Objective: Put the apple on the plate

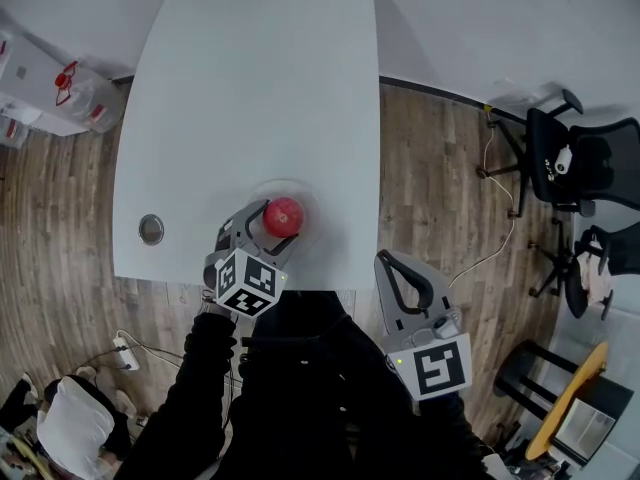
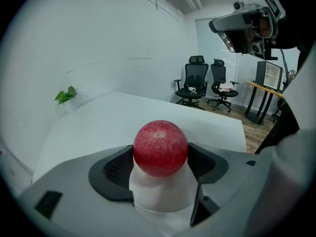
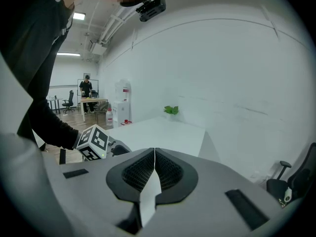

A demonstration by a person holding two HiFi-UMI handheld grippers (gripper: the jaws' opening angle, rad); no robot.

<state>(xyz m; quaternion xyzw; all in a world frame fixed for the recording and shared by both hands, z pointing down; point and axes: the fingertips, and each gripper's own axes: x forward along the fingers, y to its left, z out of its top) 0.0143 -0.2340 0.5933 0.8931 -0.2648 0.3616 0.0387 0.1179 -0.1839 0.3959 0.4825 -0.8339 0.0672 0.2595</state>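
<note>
Apple [image 2: 160, 147] is red, round, and clamped between both jaw pads of the left hand-held gripper [image 1: 272, 226]. The pads press on its left and right flanks, with the top of the fruit sticking up above them. From the head view we see it sitting directly over the plate [image 1: 302, 190], a pale, low-contrast disc near the front edge of the desk [image 1: 250, 88] (we can't tell whether the apple's underside touches the plate or hangs just above it). The left gripper's marker cube [image 1: 246, 281] sits at the desk's front edge, with a dark sleeve behind it.

Right hand-held gripper [image 3: 154, 168] is clenched on nothing: its own view shows the two dark pads meeting along a thin seam. In the head view it is held off the desk's front right corner, over the wood floor [image 1: 430, 188], well apart from the apple.

Also on the desk is a small round metal grommet [image 1: 151, 229], left of the plate. There are black office chairs [image 1: 585, 163] far right and a small green plant [image 2: 65, 96] at the far end of the desk.
</note>
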